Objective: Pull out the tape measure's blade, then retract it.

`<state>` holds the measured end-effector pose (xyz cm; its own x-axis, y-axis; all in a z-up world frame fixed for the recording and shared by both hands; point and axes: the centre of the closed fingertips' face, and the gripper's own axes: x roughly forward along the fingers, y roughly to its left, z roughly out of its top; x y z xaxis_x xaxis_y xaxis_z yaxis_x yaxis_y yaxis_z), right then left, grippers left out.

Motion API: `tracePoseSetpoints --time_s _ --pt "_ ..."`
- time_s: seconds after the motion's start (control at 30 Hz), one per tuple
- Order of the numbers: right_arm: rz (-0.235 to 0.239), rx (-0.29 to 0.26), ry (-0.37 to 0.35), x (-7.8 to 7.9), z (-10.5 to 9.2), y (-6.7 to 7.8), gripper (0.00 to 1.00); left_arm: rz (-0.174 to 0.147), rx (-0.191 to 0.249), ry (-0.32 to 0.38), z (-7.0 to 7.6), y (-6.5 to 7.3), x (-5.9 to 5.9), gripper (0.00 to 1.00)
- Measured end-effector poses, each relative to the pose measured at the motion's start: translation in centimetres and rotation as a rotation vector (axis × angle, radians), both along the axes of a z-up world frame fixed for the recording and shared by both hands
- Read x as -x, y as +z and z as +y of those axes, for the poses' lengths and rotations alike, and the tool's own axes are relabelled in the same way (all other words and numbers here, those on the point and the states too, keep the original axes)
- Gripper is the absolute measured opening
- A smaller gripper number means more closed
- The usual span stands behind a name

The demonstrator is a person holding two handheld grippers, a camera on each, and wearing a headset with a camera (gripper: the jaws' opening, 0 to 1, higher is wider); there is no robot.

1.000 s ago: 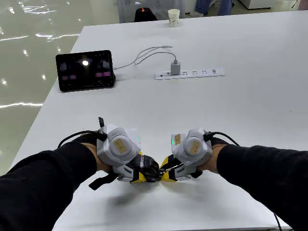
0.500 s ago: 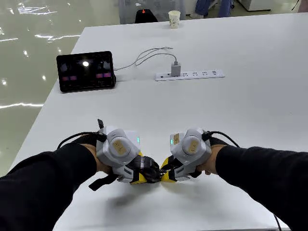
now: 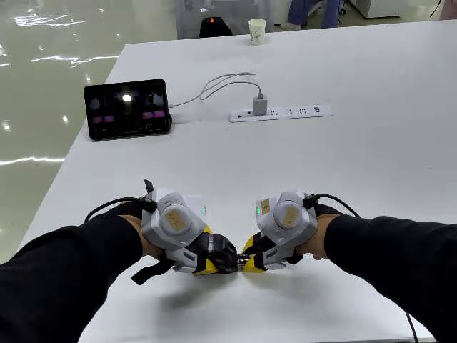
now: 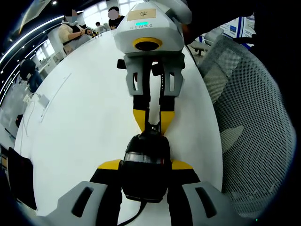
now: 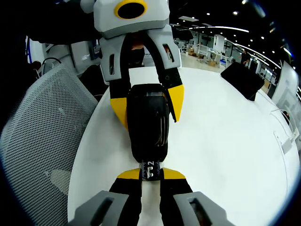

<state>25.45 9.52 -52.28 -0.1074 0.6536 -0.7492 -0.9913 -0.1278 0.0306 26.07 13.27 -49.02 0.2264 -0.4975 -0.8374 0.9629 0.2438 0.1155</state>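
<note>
The left gripper [image 4: 146, 165] is clenched around the black tape measure [image 4: 143, 183], its yellow-tipped jaws pressing the case from both sides just above the white desk [image 3: 357, 143]. Facing it nose to nose, the right gripper [image 5: 150, 176] is pinched almost fully closed on the end of the blade [image 5: 149, 167]. Only a short stub of blade is drawn out of the case. The right gripper view shows printed numerals on that stub between its jaws, which the head view cannot resolve; there the tape measure is a dark lump between the two grippers at the near edge of the desk. The head view takes in a dark tablet [image 3: 127, 107], a white power strip [image 3: 282, 112] and a paper cup [image 3: 257, 30] farther back, well apart from the grippers. The gripper views show a grey mesh chair [image 4: 249, 117] beside the desk.
</note>
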Motion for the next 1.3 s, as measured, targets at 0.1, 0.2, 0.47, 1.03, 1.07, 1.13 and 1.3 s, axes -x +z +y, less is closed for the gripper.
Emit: tracePoseSetpoints --time_s 0.1,0.2,0.47,1.03,1.07,1.13,1.3 --pt "0.002 -0.002 -0.002 0.0 0.0 0.0 0.1 -0.001 0.001 0.004 0.0 0.0 0.0 0.31" --pt "0.005 0.001 -0.003 0.0 -0.1 0.0 0.1 -0.001 0.001 0.006 0.0 0.0 0.0 0.31" --pt "0.006 0.011 -0.001 -0.1 -0.9 0.0 0.1 0.001 0.004 0.013 0.0 0.0 0.0 0.31" --pt "0.008 0.025 -0.003 -0.6 -2.1 0.1 0.1 0.004 0.008 0.02 0.0 0.0 -0.1 0.31" --pt "0.008 0.026 -0.004 -0.6 -2.2 0.1 0.1 0.004 0.007 0.02 0.0 0.0 -0.1 0.31" --pt "0.009 0.027 -0.006 -0.6 -2.3 0.1 0.1 0.004 0.008 0.02 0.0 0.0 -0.1 0.31" --pt "0.009 0.03 -0.006 -0.6 -2.6 0.2 0.1 0.004 0.008 0.022 0.1 0.0 -0.1 0.31"
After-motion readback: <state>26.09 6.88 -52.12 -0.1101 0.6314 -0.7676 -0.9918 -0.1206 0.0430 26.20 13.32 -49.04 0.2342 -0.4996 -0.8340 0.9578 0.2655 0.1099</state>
